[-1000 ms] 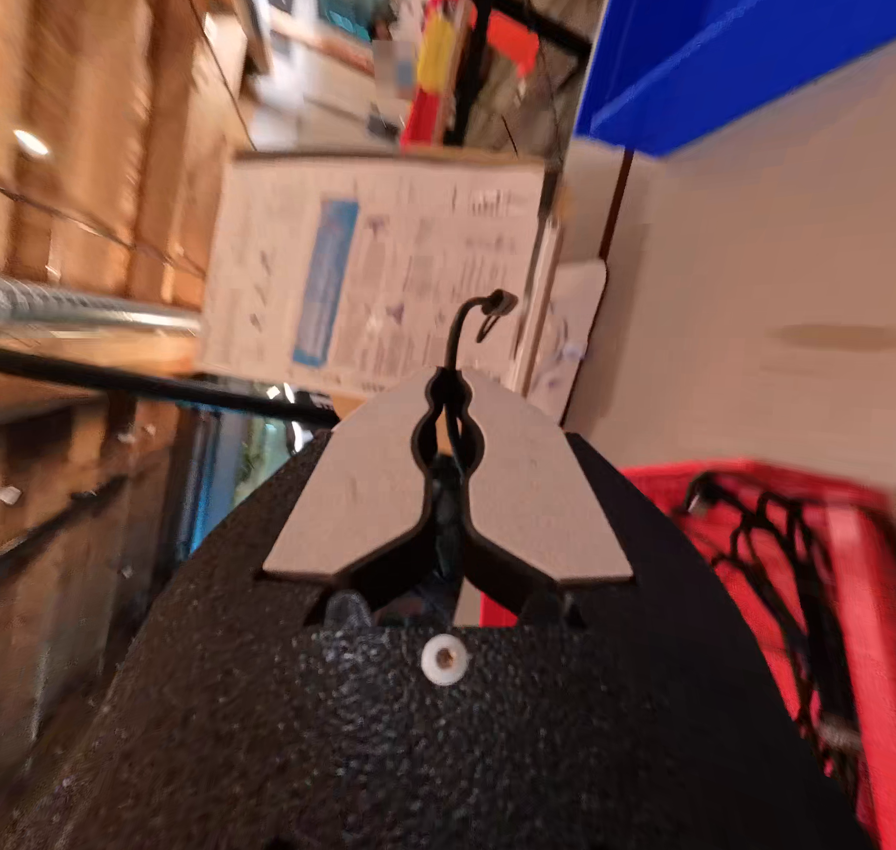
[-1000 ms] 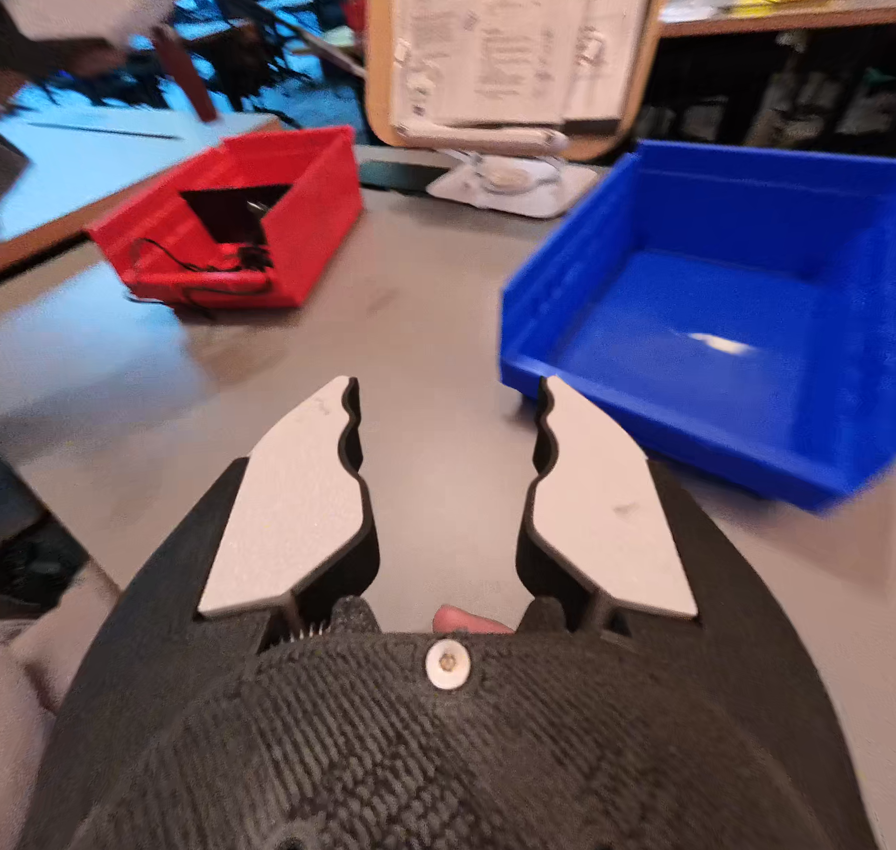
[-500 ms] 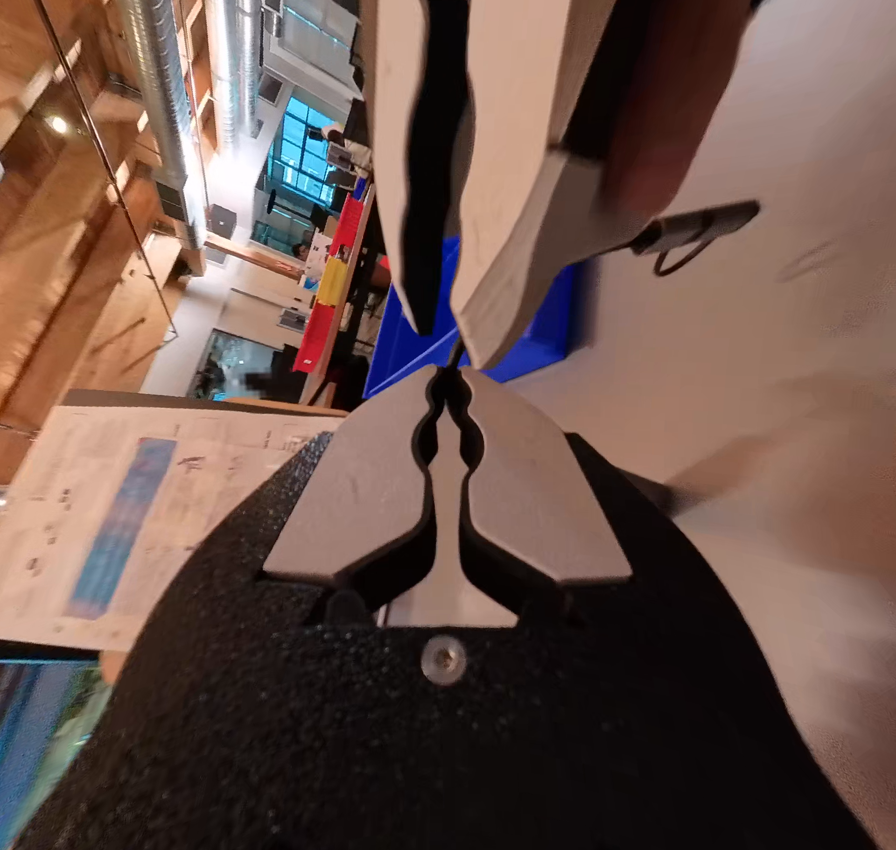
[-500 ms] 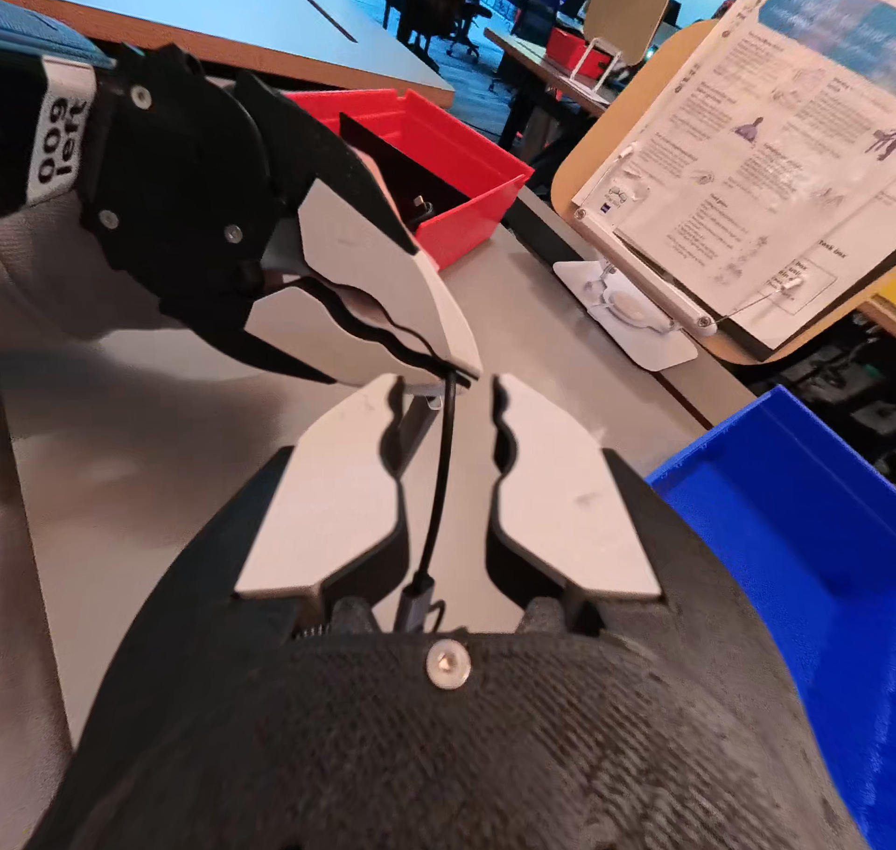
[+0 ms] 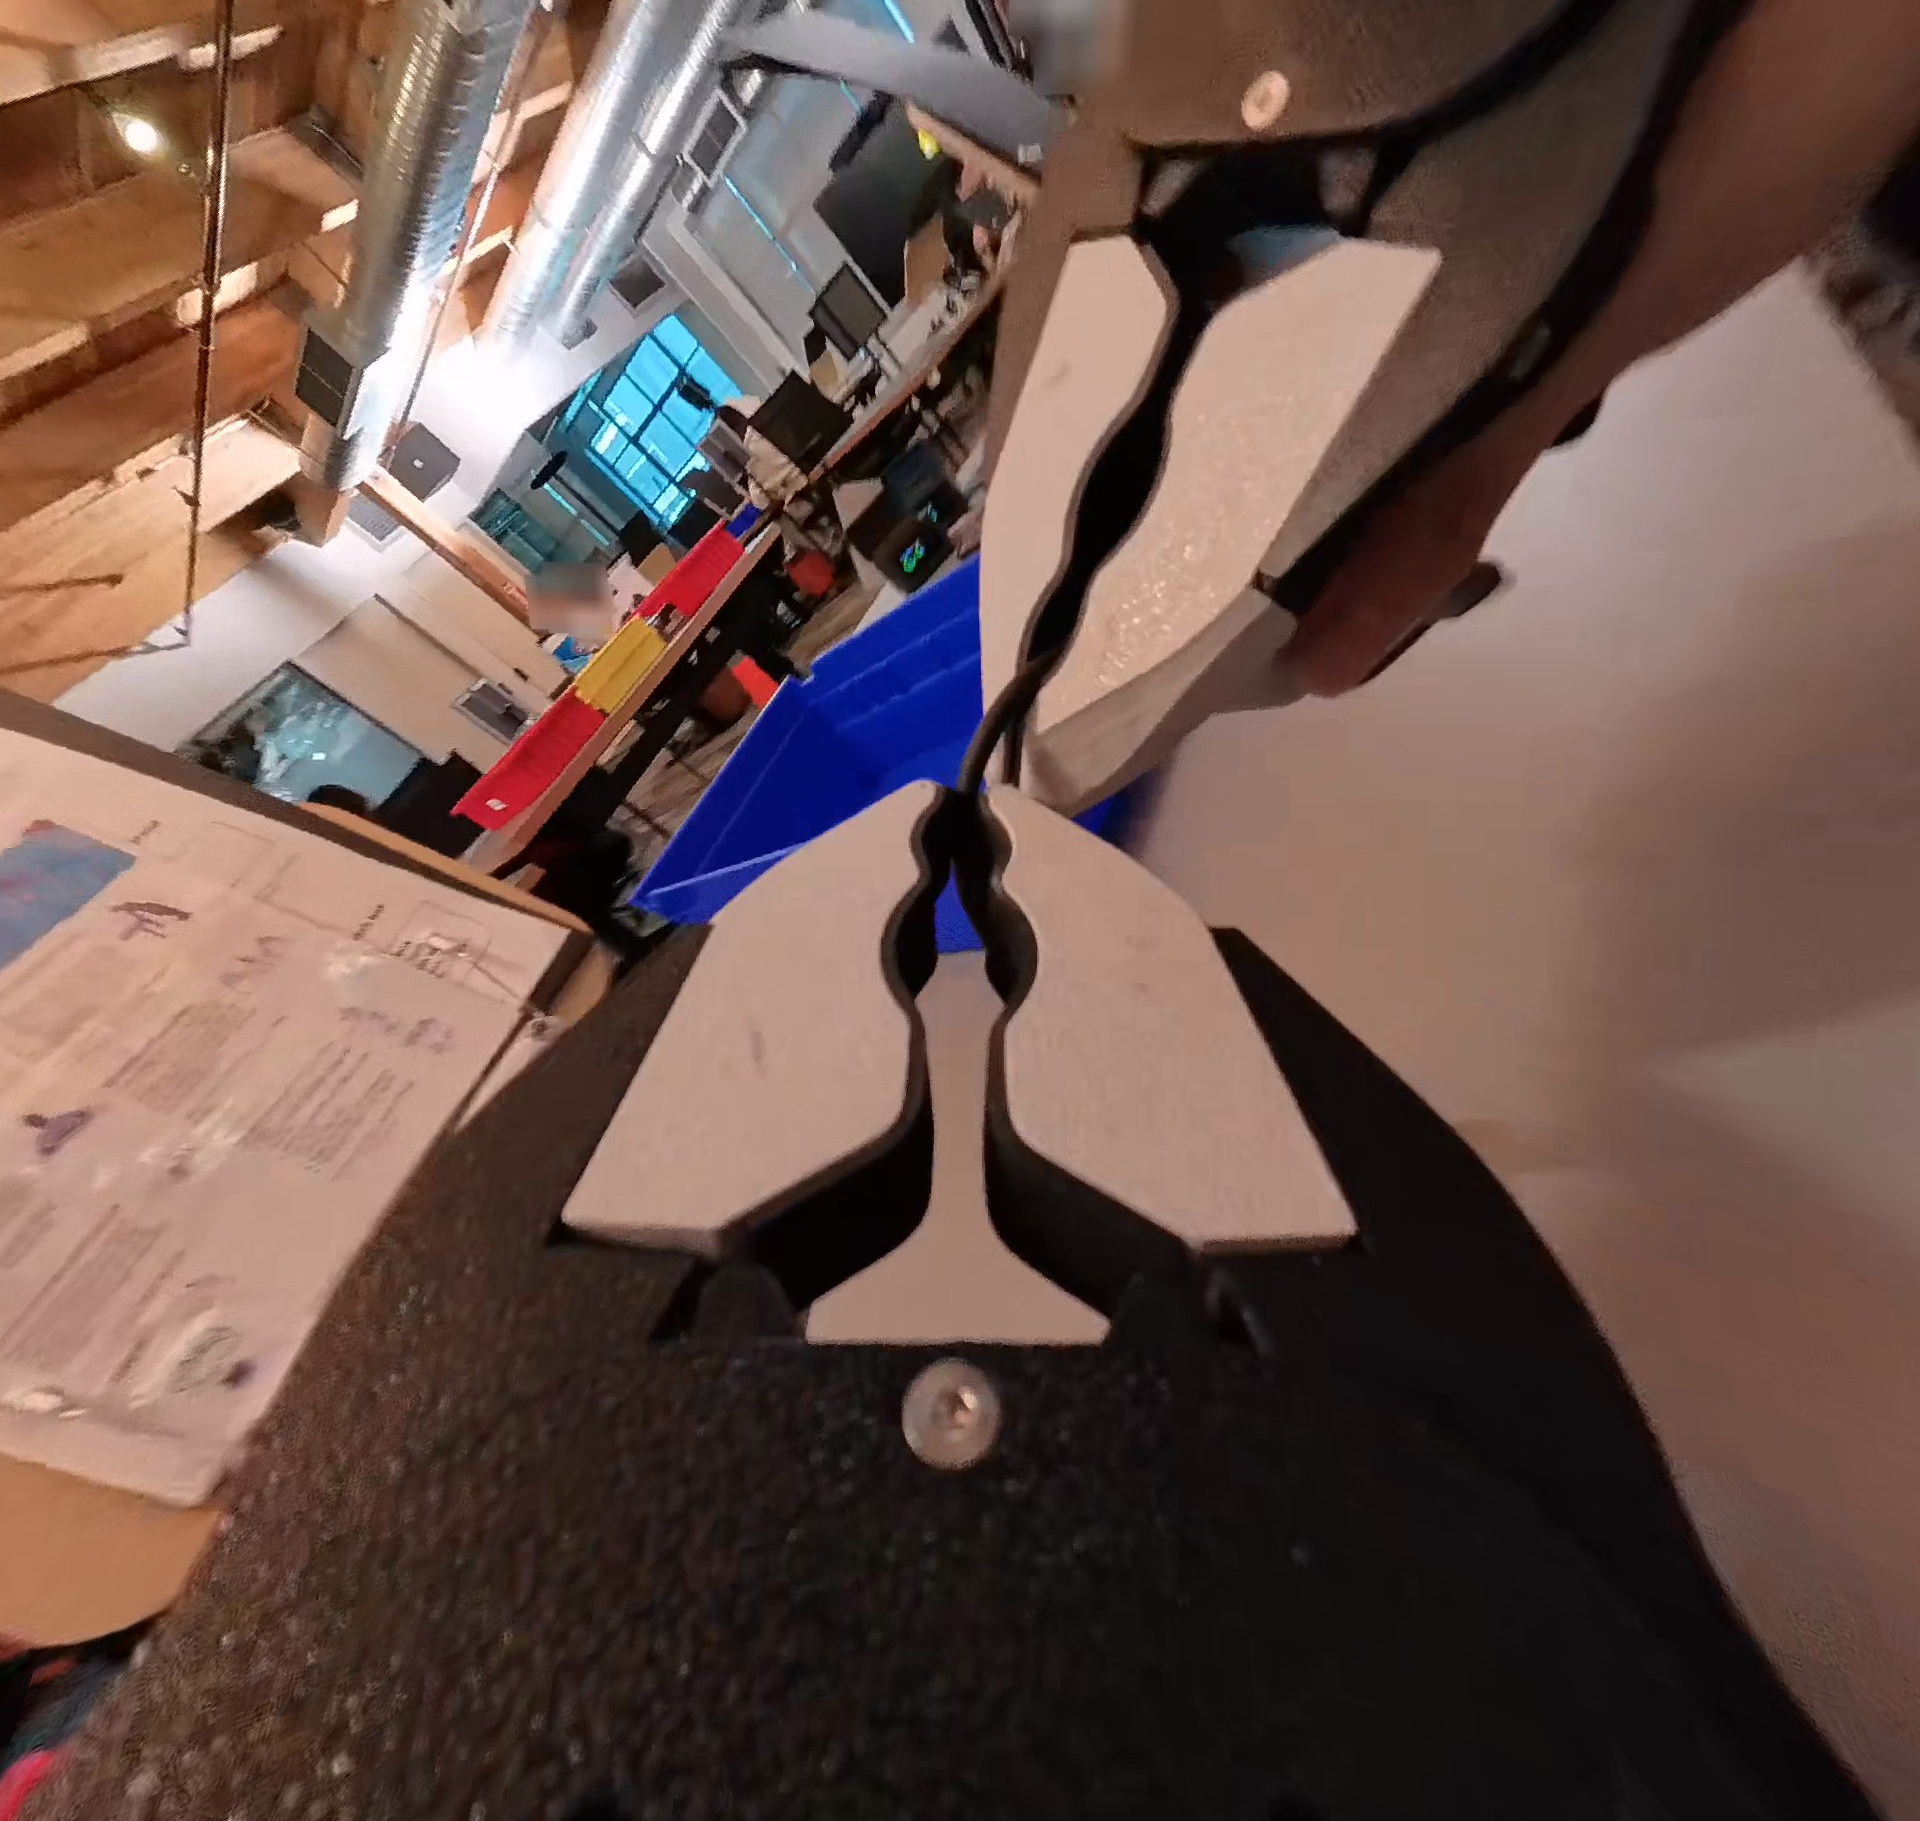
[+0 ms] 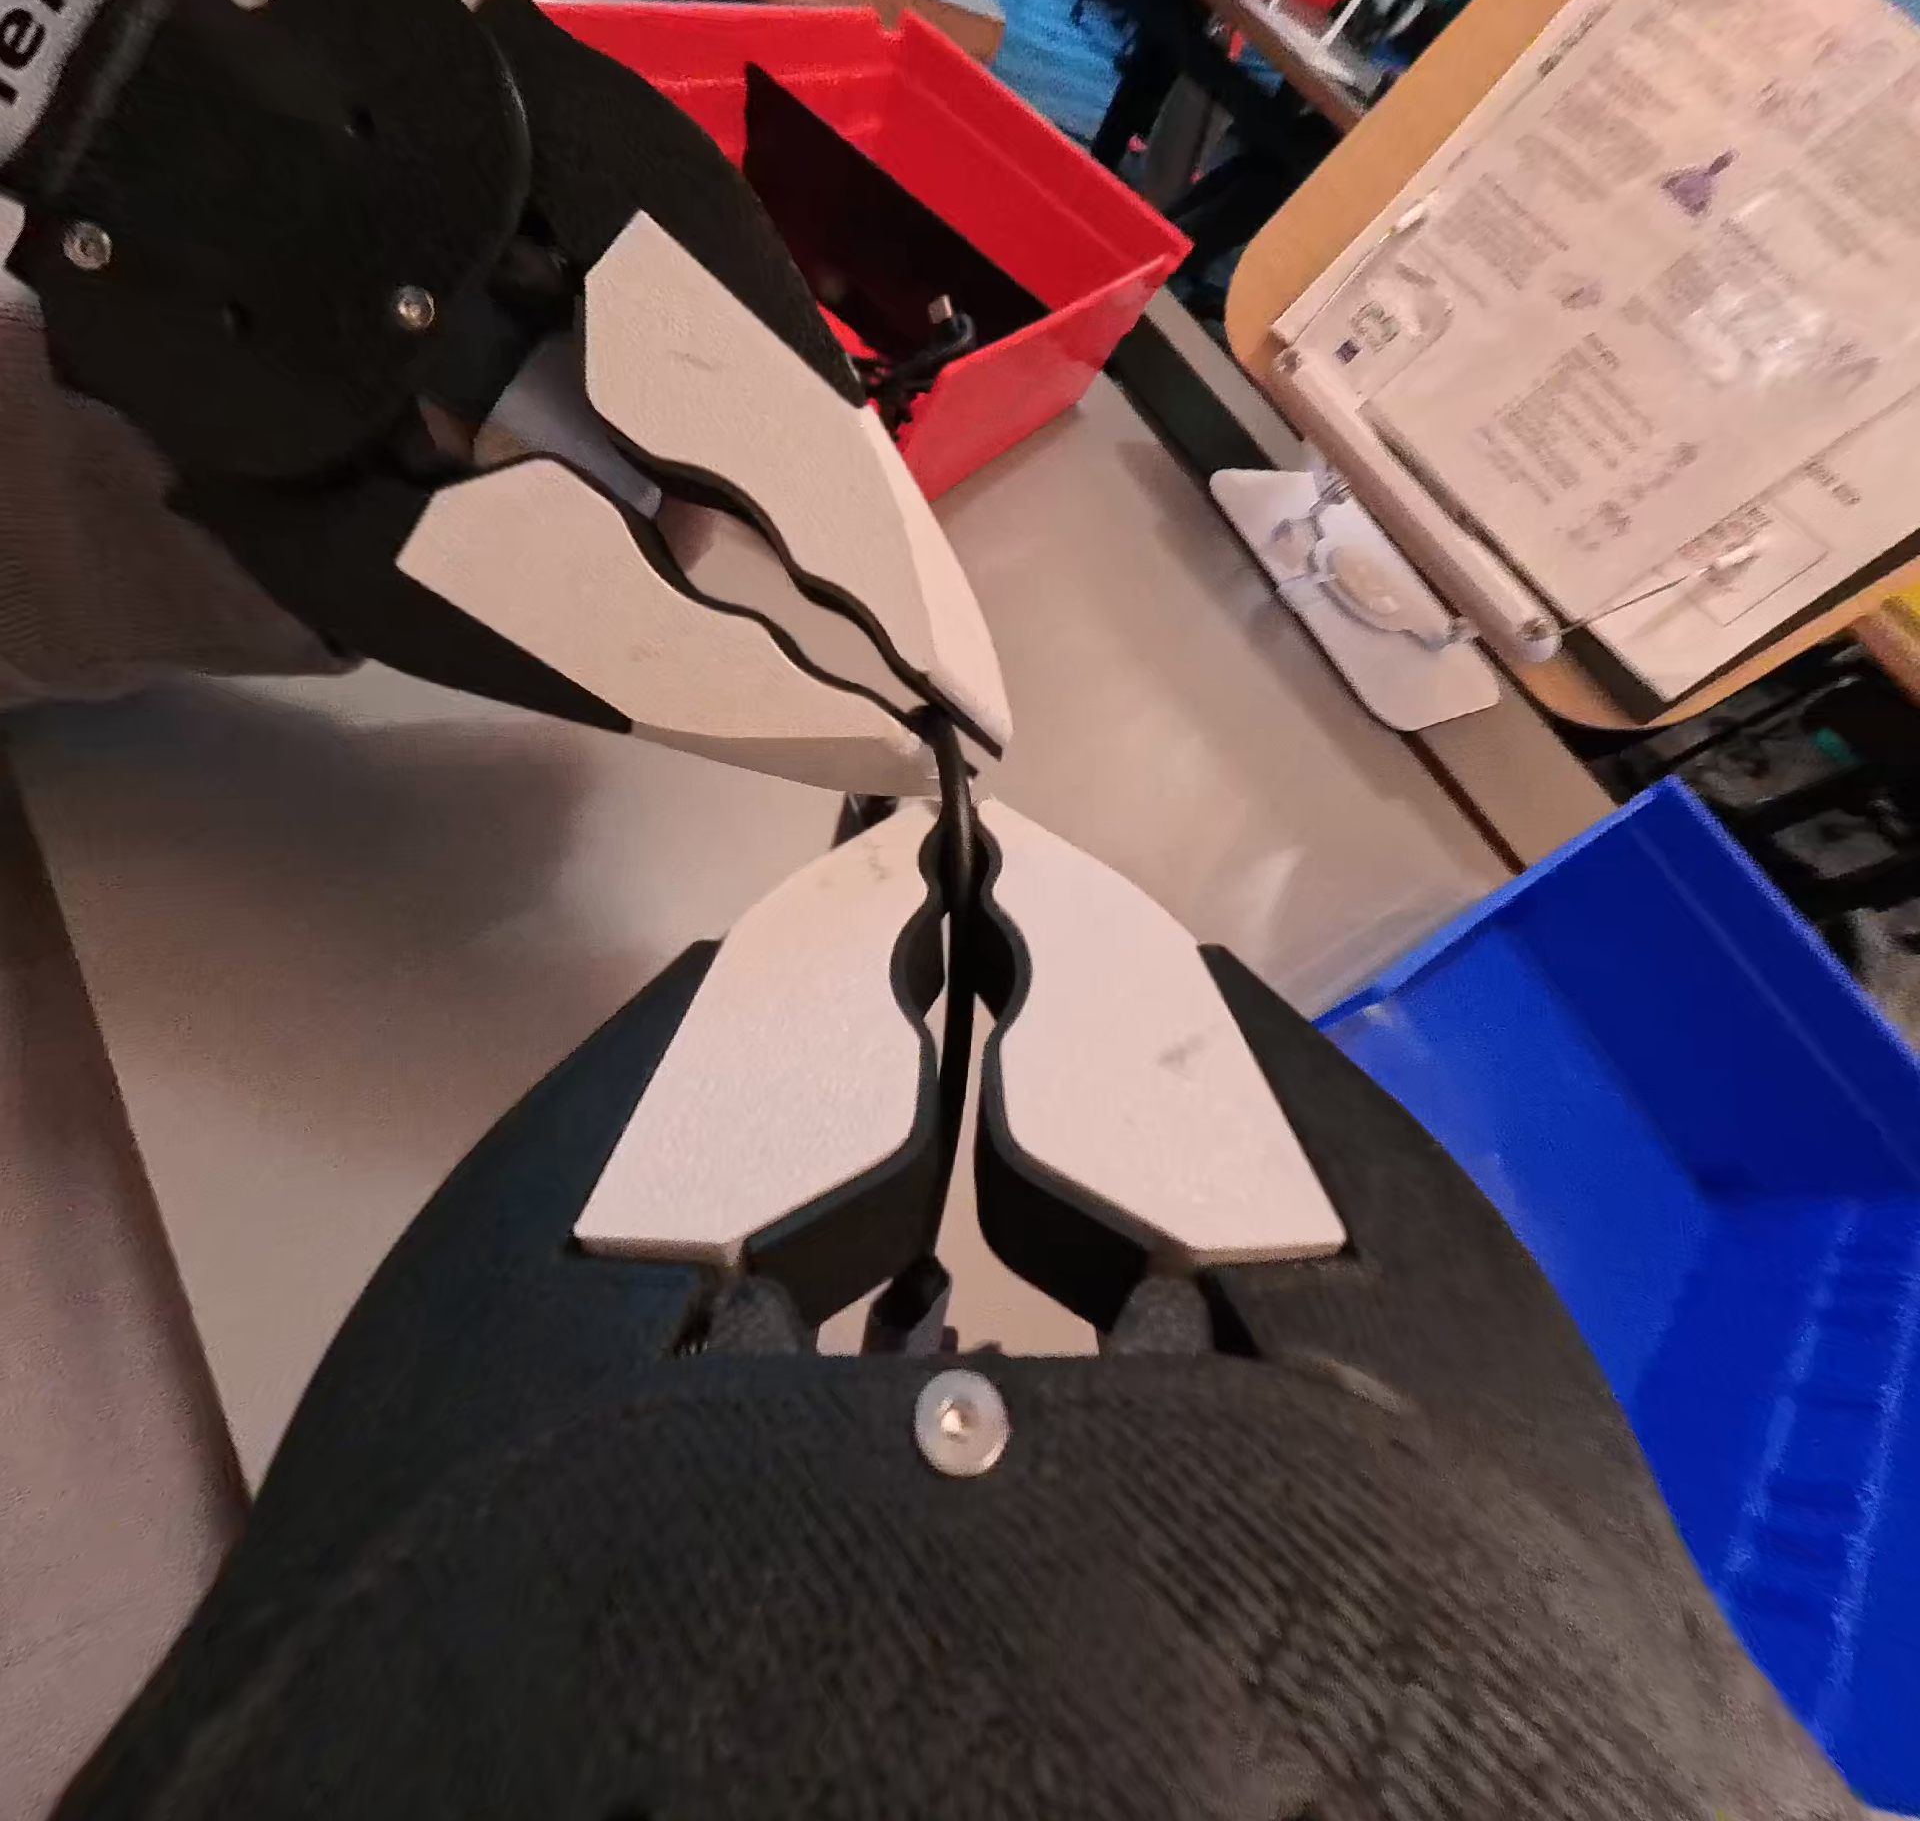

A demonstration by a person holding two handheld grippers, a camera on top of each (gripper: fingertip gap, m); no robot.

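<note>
A thin black cable (image 6: 958,950) runs between both grippers above the grey table (image 6: 1143,628). My right gripper (image 6: 961,821) is shut on it, and the cable's plug end (image 6: 916,1288) hangs back between the fingers. My left gripper (image 6: 961,727) comes in from the upper left, tip to tip with the right one, shut on the same cable. In the left wrist view my left gripper (image 5: 961,815) pinches the cable (image 5: 995,737) at its tips, and the right gripper (image 5: 1023,722) reaches down from above, closed around it.
A red bin (image 6: 997,161) with more black cables stands behind the left gripper. A blue bin (image 6: 1662,1096) is at the right and also shows in the left wrist view (image 5: 831,784). A wooden board with printed sheets (image 6: 1662,265) stands on a white base at the table's far edge.
The right gripper came up to the left gripper from open over the table and closed on the cable. The left gripper swung away from the red bin, still holding the cable.
</note>
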